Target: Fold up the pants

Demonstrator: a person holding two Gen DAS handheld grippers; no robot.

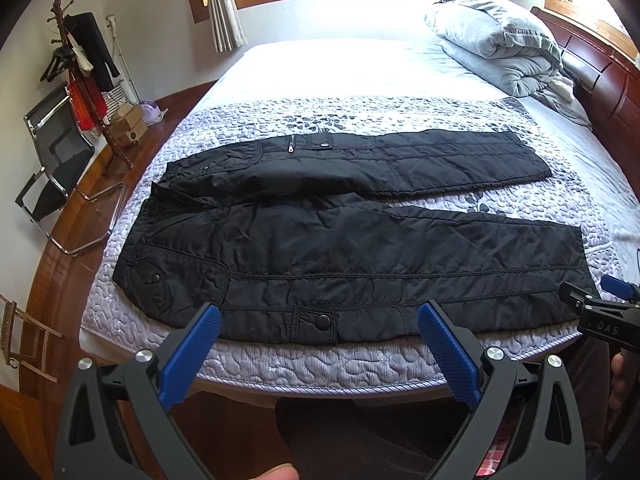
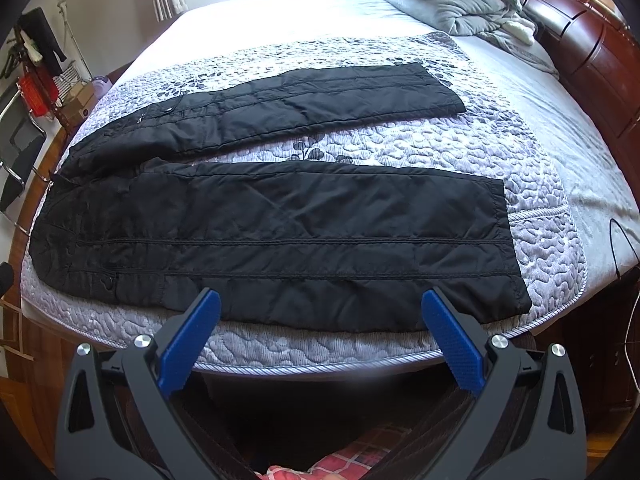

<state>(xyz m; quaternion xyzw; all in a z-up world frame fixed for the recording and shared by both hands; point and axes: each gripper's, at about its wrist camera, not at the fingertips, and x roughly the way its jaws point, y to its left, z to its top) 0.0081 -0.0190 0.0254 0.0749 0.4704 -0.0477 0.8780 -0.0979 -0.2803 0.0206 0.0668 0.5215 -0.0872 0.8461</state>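
Black quilted pants [image 1: 340, 248] lie flat across the bed, waist to the left, both legs spread apart and running to the right. The near leg [image 2: 300, 232] lies along the bed's front edge; the far leg [image 2: 320, 96] angles away behind it. My left gripper [image 1: 320, 312] hovers open just above the near leg's thigh, by a snap pocket [image 1: 322, 321]. My right gripper [image 2: 320, 300] is open over the near leg's lower half, close to the hem [image 2: 508, 240]. Nothing is held between either pair of blue pads. The right gripper's body [image 1: 600, 312] shows at the right edge of the left wrist view.
A patterned lilac quilt [image 1: 360, 360] covers the mattress. A folded grey duvet [image 1: 500, 40] sits at the head, by the wooden headboard [image 1: 600, 80]. A coat rack [image 1: 80, 80], a folding chair [image 1: 52, 160] and boxes stand on the wooden floor at left. A cable [image 2: 620, 248] trails at right.
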